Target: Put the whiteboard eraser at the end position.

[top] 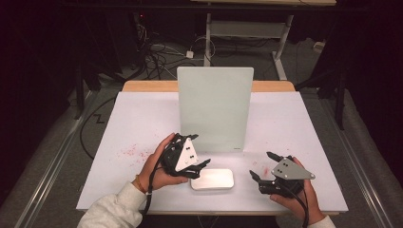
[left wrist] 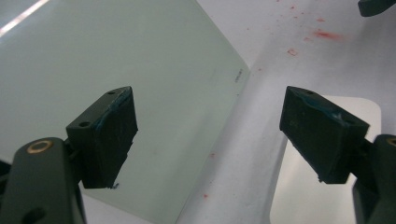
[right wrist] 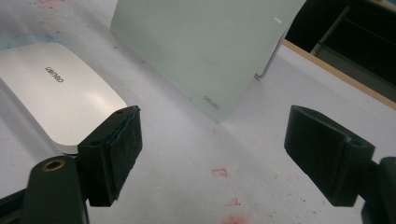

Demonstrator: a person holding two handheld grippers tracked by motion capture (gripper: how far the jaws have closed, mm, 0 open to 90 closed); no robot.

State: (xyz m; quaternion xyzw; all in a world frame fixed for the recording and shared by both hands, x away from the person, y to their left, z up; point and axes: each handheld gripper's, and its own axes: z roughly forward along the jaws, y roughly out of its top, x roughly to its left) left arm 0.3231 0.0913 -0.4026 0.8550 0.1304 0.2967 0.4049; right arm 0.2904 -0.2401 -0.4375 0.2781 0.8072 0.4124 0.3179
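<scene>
A pale frosted panel (top: 214, 109) stands upright at the middle of the white table (top: 142, 123). A white rounded case (top: 212, 179) lies flat in front of it, near the front edge. My left gripper (top: 199, 150) is open just left of the case, one jaw close to the panel's lower edge. In the left gripper view the gripper (left wrist: 208, 123) frames the panel (left wrist: 116, 56) and the case (left wrist: 317, 200). My right gripper (top: 262, 165) is open, right of the case, holding nothing. The right gripper view has its gripper (right wrist: 215, 135) over bare table, with the case (right wrist: 60, 88) and the panel (right wrist: 201, 42) beyond.
Red specks stain the table (top: 130, 153) left of my left hand and in front of the panel (right wrist: 222, 172). A thin metal foot (right wrist: 266, 65) props the panel from behind. Cables (top: 161, 57) and a desk frame (top: 247, 28) lie on the floor beyond the table.
</scene>
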